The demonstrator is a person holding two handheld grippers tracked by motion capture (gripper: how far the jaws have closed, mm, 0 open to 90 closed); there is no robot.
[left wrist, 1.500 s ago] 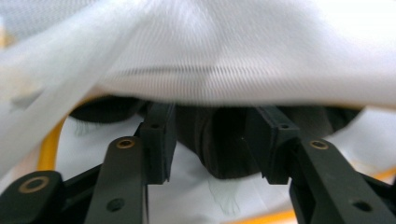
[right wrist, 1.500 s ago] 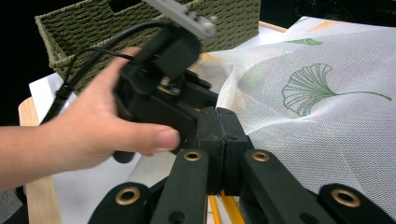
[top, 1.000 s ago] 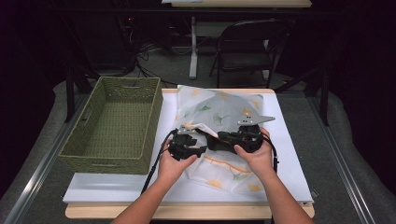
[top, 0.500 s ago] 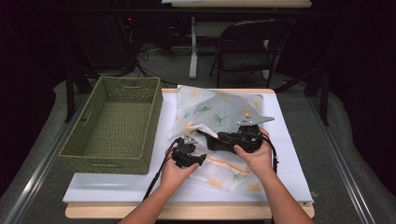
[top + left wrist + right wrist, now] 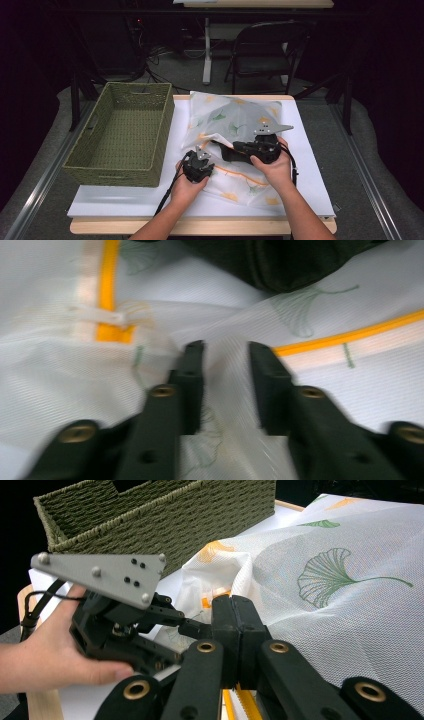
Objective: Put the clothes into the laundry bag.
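A: The white mesh bag with green leaf prints and an orange zipper [image 5: 235, 131] lay on the white table [image 5: 310, 165], beside the green woven basket [image 5: 125, 131].

B: The right gripper [image 5: 233, 611] was clamped on its edge; the left gripper [image 5: 226, 352], jaws apart, must next catch the blurred pull tab [image 5: 102, 316]. The contents were hidden.

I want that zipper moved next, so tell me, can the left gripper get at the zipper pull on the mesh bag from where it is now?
Probably yes. The left gripper is open just above the mesh bag, and the zipper pull lies close beside its jaws with nothing between them.
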